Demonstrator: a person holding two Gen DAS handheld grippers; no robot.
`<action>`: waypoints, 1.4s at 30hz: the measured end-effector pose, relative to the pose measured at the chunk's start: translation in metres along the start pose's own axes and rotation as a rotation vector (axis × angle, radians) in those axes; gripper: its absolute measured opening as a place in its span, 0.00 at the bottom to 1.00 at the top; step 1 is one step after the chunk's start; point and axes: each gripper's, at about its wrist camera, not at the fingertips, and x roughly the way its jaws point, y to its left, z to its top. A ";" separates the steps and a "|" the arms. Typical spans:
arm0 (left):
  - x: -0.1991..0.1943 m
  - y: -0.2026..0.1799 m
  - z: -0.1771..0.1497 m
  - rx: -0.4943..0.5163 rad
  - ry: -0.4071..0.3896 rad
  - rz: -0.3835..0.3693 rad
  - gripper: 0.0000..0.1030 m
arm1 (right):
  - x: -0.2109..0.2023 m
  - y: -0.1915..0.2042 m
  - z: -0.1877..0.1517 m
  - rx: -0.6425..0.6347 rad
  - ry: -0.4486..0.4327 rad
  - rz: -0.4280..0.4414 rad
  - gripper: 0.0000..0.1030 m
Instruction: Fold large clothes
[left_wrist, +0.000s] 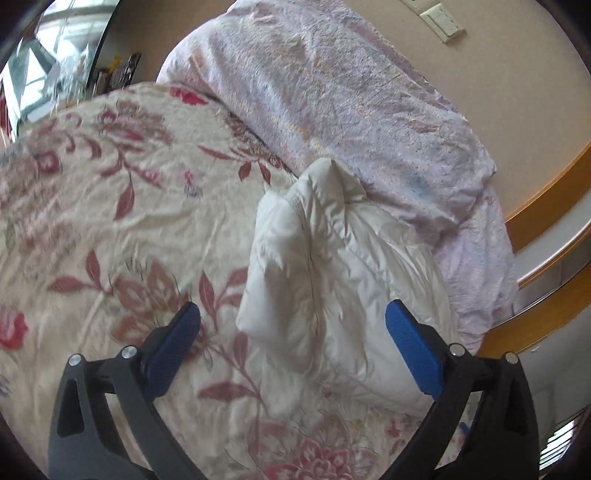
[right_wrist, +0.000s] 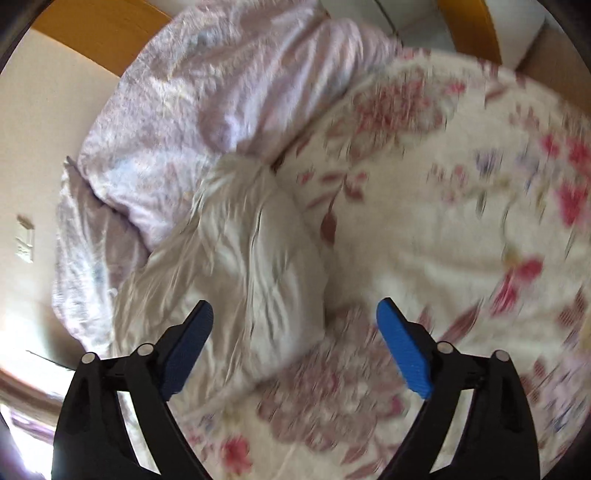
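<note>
A white puffy garment (left_wrist: 325, 280) lies crumpled on a cream bedspread with red flowers (left_wrist: 122, 221). In the left wrist view my left gripper (left_wrist: 293, 314) hangs above it, jaws wide open, nothing between the blue pads (left_wrist: 412, 343). In the right wrist view the same white garment (right_wrist: 243, 266) lies on the floral bedspread (right_wrist: 443, 229), blurred by motion. My right gripper (right_wrist: 295, 312) hovers over the garment's near edge, jaws apart and not touching the cloth.
A pale lilac duvet (left_wrist: 332, 92) is bunched along the wall behind the garment; it shows too in the right wrist view as the lilac duvet (right_wrist: 192, 96). A wooden bed frame (left_wrist: 550, 192) curves at the right. A wall switch plate (left_wrist: 443, 22) sits above.
</note>
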 end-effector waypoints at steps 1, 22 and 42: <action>0.003 0.002 -0.005 -0.023 0.014 -0.017 0.91 | 0.007 0.001 -0.006 0.006 0.023 0.001 0.82; 0.056 0.037 -0.029 -0.444 0.001 -0.188 0.30 | 0.043 0.012 -0.028 0.095 -0.019 0.149 0.31; -0.064 0.079 -0.064 -0.326 -0.051 -0.217 0.18 | -0.036 0.015 -0.110 -0.064 0.023 0.272 0.21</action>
